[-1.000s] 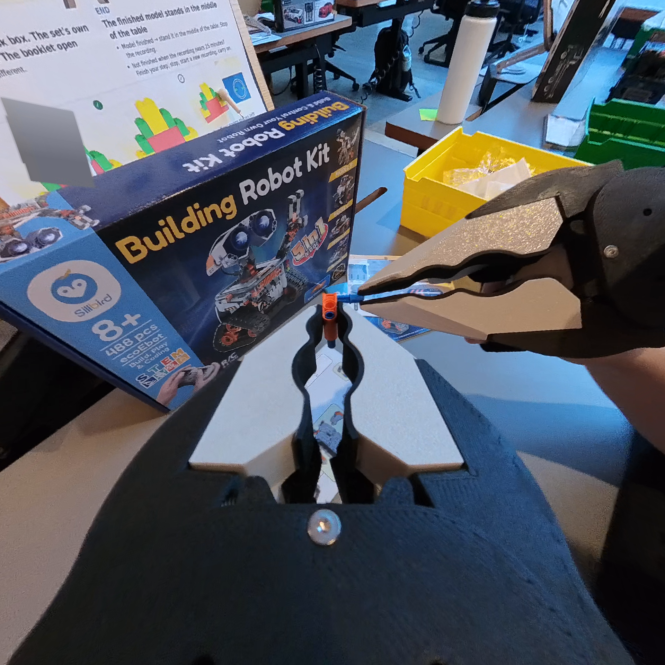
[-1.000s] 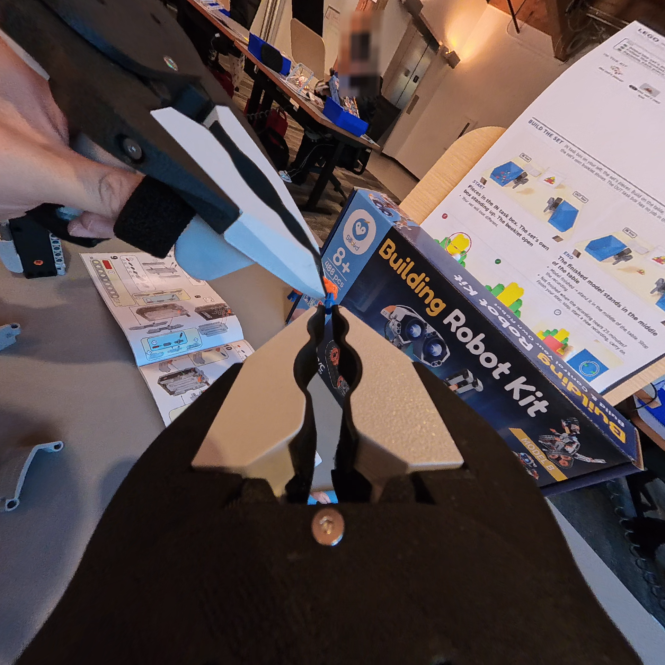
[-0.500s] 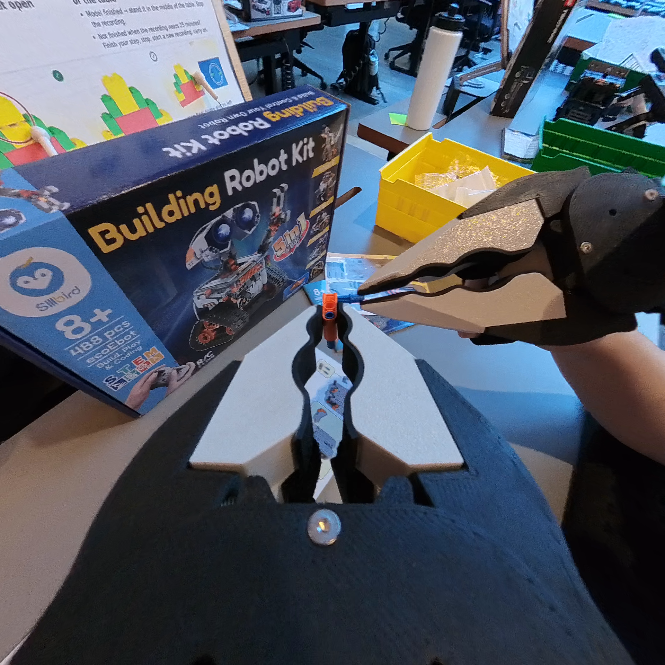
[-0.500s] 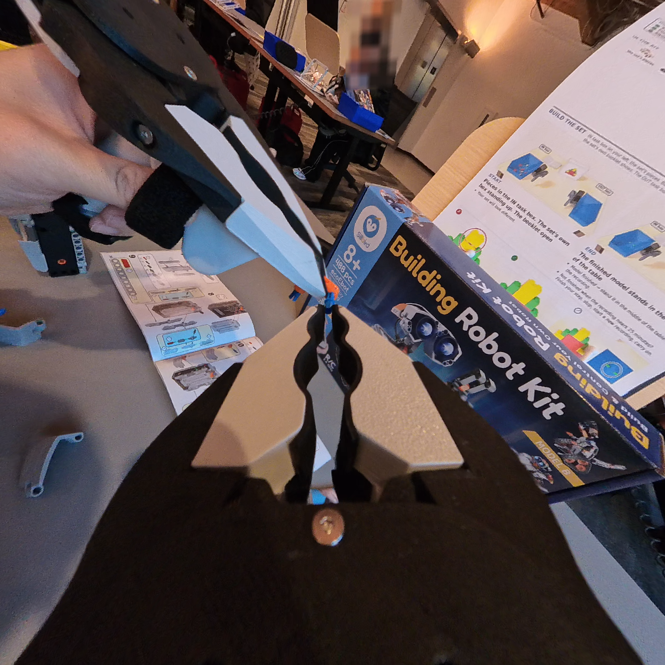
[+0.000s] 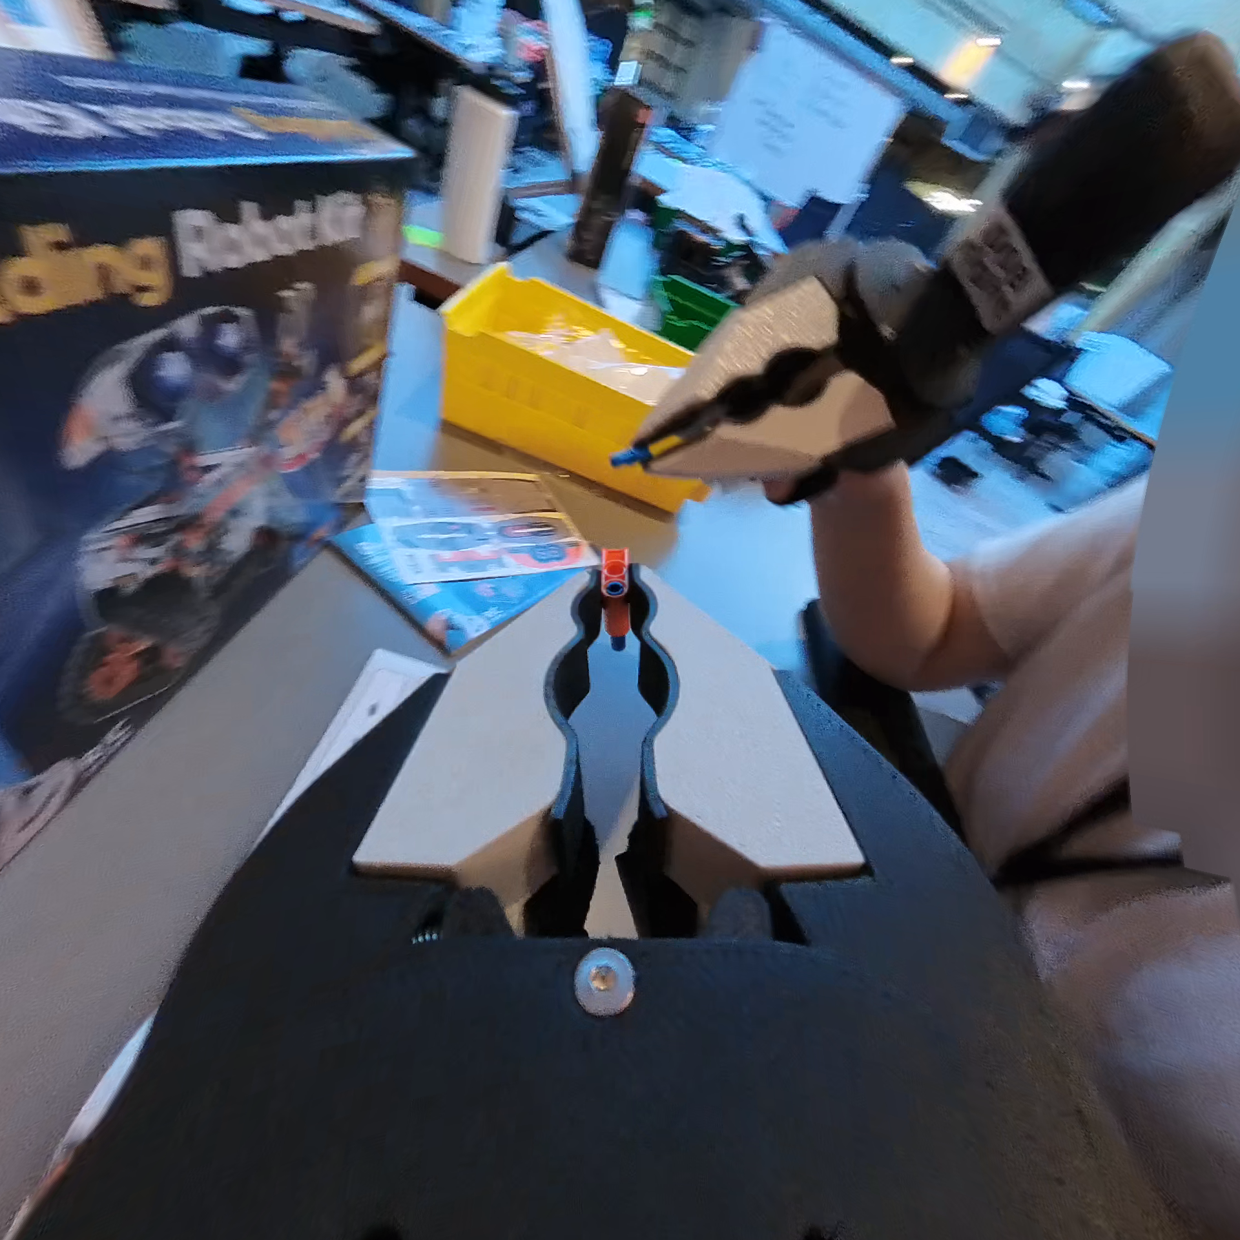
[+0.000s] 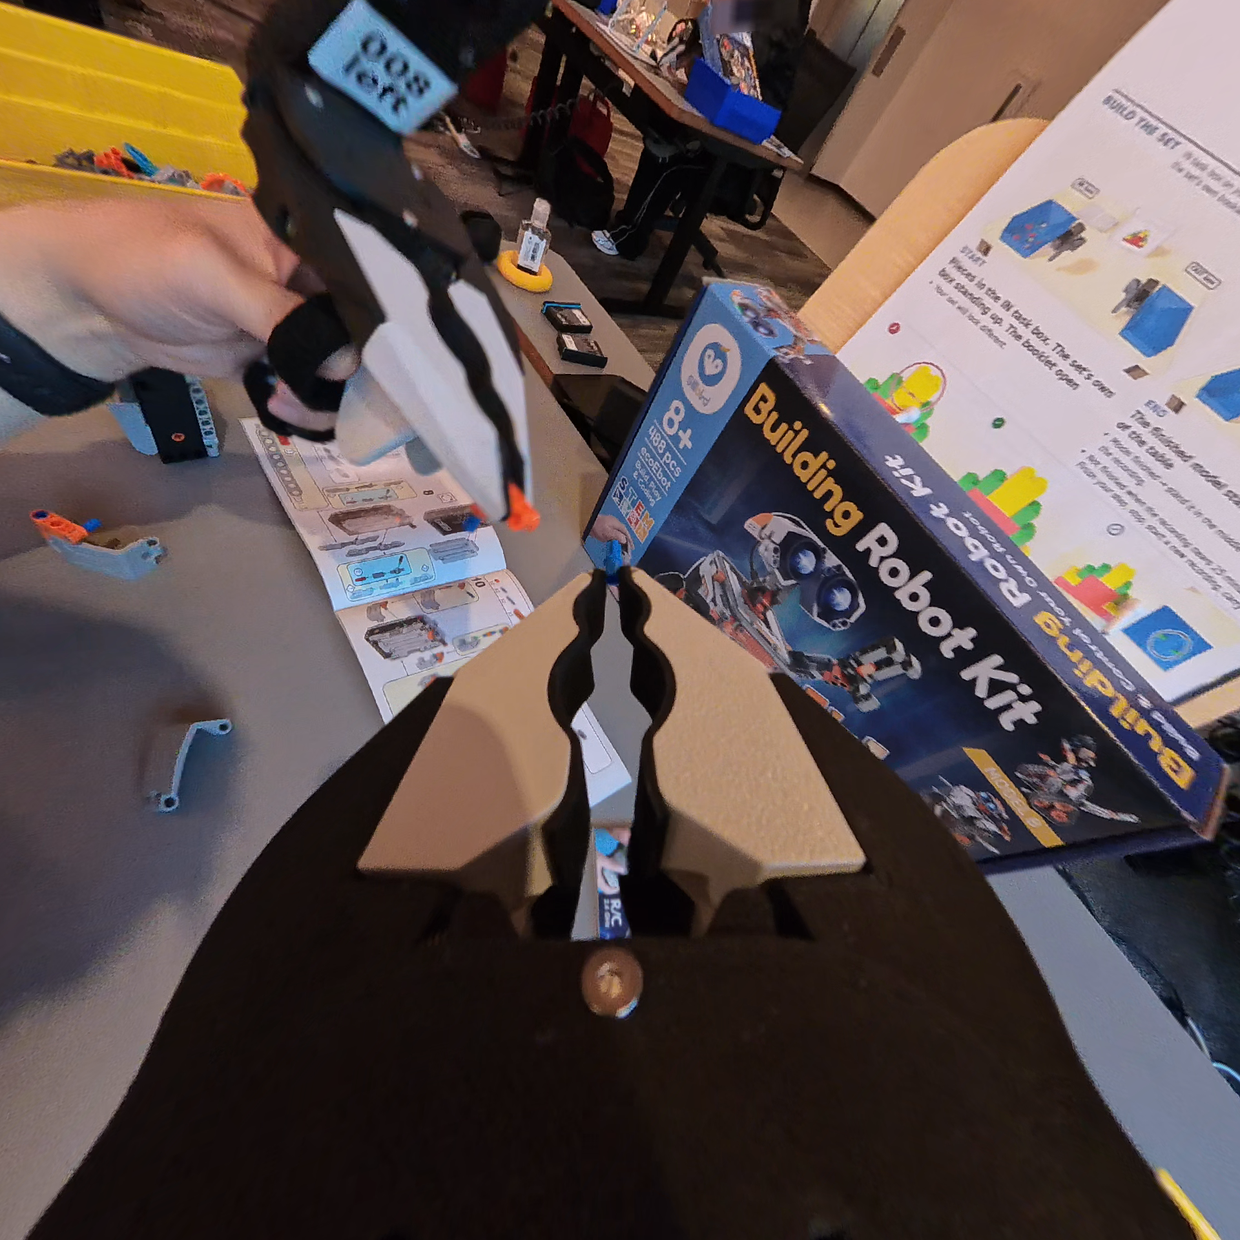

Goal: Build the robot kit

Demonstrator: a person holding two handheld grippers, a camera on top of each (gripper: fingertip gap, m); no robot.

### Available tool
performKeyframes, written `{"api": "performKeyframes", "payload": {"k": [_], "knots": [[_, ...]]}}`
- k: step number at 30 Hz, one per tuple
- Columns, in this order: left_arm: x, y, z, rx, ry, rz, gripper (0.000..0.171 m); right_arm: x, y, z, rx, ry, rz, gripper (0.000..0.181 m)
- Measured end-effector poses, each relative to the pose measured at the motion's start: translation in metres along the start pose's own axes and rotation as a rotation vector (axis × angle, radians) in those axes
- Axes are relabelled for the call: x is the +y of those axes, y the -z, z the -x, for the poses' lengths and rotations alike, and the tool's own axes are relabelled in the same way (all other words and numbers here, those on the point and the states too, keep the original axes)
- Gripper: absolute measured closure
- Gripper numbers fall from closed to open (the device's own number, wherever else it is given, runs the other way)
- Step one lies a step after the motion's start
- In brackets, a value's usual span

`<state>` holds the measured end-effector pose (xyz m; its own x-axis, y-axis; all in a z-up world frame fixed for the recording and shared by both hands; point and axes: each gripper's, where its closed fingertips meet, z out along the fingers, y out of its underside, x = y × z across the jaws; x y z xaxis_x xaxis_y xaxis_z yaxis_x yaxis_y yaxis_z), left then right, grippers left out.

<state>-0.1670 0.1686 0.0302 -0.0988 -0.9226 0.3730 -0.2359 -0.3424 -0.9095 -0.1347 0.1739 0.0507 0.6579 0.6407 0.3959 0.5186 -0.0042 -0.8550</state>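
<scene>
Two grippers: both held above a grey table (image 6: pixel 134 906), apart from each other, each pinching a small plastic part at its very tip.
Loose parts: at the far left of the right wrist view, a grey bracket with an orange piece (image 6: pixel 100 540) and a second grey bracket (image 6: pixel 181 761) lie on the table, apparently set out within reach.
Black block: a black and grey block (image 6: pixel 168 419) stands behind the person's hand.
Left gripper (image 5: pixel 614 600): jaws nearly closed on an upright orange connector (image 5: pixel 614 590), gripped low so its round hole stays clear above the tips.
Booklet: an instruction booklet (image 6: pixel 402 557) lies open and flat between the grippers and the box, its pictures facing up for reading.
Box: a dark blue kit box (image 6: pixel 906 604) stands tilted on edge behind the booklet, leaning toward a white instruction board (image 6: pixel 1073 335).
Right gripper (image 6: pixel 612 570): jaws almost shut on a small blue pin (image 6: pixel 612 553), only its end poking out past the tips; the left wrist view shows it above and to the right of the connector, not touching it.
Yellow bin (image 5: pixel 557 362): sits on the table behind the right gripper, holding clear bags.
</scene>
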Motion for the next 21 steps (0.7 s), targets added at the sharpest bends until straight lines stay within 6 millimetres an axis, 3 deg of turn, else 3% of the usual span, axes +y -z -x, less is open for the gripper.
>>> {"api": "performKeyframes", "payload": {"k": [8, 11, 15, 19, 21], "knots": [[0.034, -0.017, -0.028, 0.185, -0.072, 0.169, 0.166, -0.023, 0.043, -0.02, 0.04, -0.027, -0.083, 0.178], [0.033, -0.018, -0.032, 0.234, -0.173, 0.182, 0.166, -0.025, 0.047, -0.021, 0.036, -0.031, -0.098, 0.178], [0.031, -0.012, -0.051, 0.506, -0.153, 0.262, 0.166, -0.018, 0.047, -0.026, 0.047, -0.025, -0.064, 0.178], [0.053, -0.017, -0.032, 0.509, -0.126, 0.397, 0.166, -0.017, 0.049, -0.029, 0.042, -0.044, -0.076, 0.178], [0.05, -0.019, -0.027, 0.517, -0.085, 0.357, 0.166, -0.015, 0.047, -0.028, 0.033, -0.052, -0.072, 0.178]]}}
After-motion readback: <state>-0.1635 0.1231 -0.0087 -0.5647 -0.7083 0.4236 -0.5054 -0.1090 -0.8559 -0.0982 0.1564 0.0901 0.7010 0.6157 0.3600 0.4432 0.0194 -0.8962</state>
